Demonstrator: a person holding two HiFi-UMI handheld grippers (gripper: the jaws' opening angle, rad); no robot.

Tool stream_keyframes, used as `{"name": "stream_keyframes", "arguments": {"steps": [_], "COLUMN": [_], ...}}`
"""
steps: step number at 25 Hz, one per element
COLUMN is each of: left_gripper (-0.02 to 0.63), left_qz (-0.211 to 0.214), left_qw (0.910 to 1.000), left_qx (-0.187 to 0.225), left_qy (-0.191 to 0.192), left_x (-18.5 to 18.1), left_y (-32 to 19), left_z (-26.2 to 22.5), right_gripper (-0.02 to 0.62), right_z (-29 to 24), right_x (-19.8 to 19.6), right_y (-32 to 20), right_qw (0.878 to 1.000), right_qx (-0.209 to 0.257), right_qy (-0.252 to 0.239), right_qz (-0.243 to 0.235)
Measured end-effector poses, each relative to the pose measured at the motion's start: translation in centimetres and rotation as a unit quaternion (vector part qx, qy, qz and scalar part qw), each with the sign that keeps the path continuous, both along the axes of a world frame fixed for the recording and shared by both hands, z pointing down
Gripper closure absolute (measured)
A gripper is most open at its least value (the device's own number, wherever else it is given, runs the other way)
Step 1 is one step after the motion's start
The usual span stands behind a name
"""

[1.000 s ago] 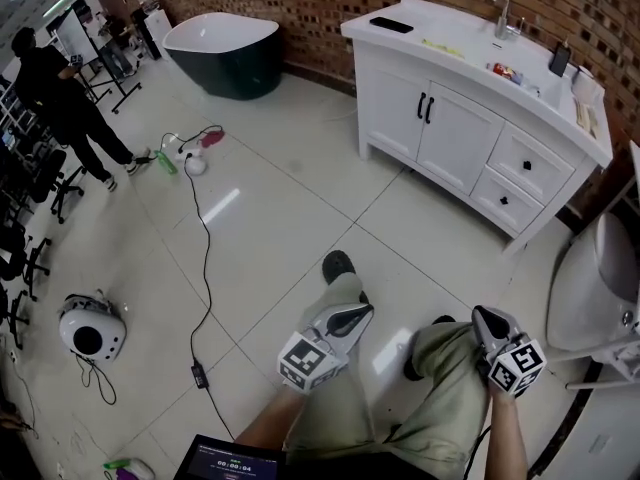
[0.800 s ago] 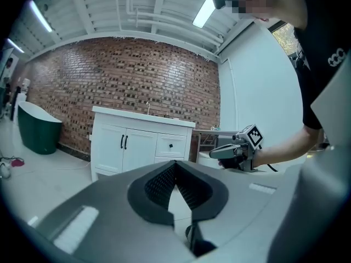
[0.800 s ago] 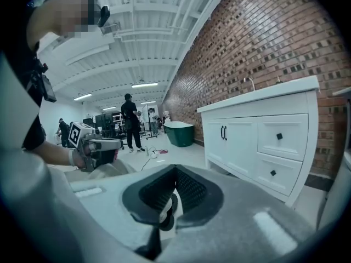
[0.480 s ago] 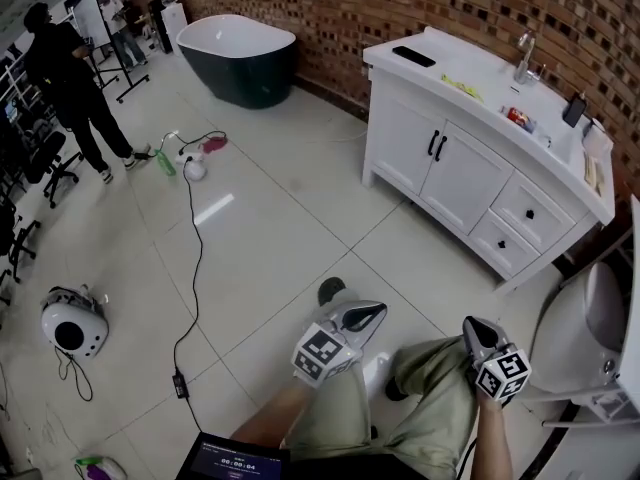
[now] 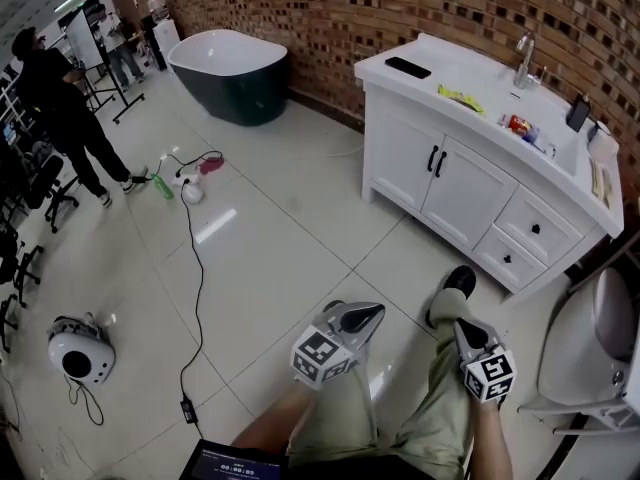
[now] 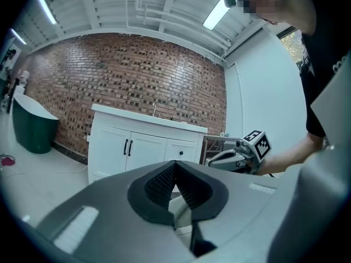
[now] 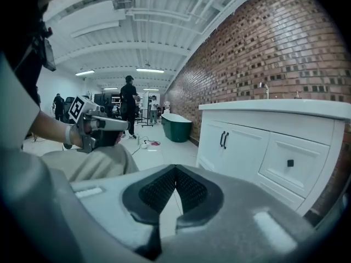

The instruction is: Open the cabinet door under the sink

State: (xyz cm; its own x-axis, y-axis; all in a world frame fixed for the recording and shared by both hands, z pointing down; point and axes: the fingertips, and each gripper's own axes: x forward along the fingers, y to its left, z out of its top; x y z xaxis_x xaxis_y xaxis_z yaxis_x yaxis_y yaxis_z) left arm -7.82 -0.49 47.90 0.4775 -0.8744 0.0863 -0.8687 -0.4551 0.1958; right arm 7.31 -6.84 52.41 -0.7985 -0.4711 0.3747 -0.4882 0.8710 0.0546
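Left gripper point(image 5: 368, 314) rides low over the person's left thigh, jaws pressed together with nothing between them. Right gripper point(image 5: 466, 330) sits beside it over the right leg, jaws likewise closed and empty. Up ahead, the white vanity point(image 5: 470, 73) stands against the brick wall point(image 5: 330, 8), well apart from both tools across bare floor tiles point(image 5: 280, 248). Its two cabinet doors point(image 5: 462, 193), with black handles point(image 5: 435, 160) side by side at the centre seam, sit flush and closed. Both grippers point that way. In the left gripper view the doors lie left of the jaw tips and a little above. In the right gripper view they lie up and to the right. Faucet point(image 5: 524, 50) stands at the countertop's back edge, and two drawers point(image 5: 533, 230) fill the vanity's right end.
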Motion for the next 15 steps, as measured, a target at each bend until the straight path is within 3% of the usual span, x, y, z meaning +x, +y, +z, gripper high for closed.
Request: {"name": "stream_keyframes", "arguments": {"steps": [8, 15], "left_gripper": [0.589, 0.589], "left_qz": [0.018, 0.028], "left_qw": [0.9997, 0.999], "left_qx": [-0.009, -0.023], "left_qy": [-0.016, -0.027], "left_x": [-0.3, -0.9], "left_y": [-5.8, -10.0], "left_z": [0.4, 1.5], "right_gripper": [0.604, 0.604], "right_z": [1.3, -0.2], "right_x": [-1.7, -0.9], "right_y": [-5.5, -9.7], "right_qw": [1.0, 0.996], "right_qx": [0.003, -0.011], "right_qy": [-0.006, -0.088], "right_qz": [0.009, 0.022]}}
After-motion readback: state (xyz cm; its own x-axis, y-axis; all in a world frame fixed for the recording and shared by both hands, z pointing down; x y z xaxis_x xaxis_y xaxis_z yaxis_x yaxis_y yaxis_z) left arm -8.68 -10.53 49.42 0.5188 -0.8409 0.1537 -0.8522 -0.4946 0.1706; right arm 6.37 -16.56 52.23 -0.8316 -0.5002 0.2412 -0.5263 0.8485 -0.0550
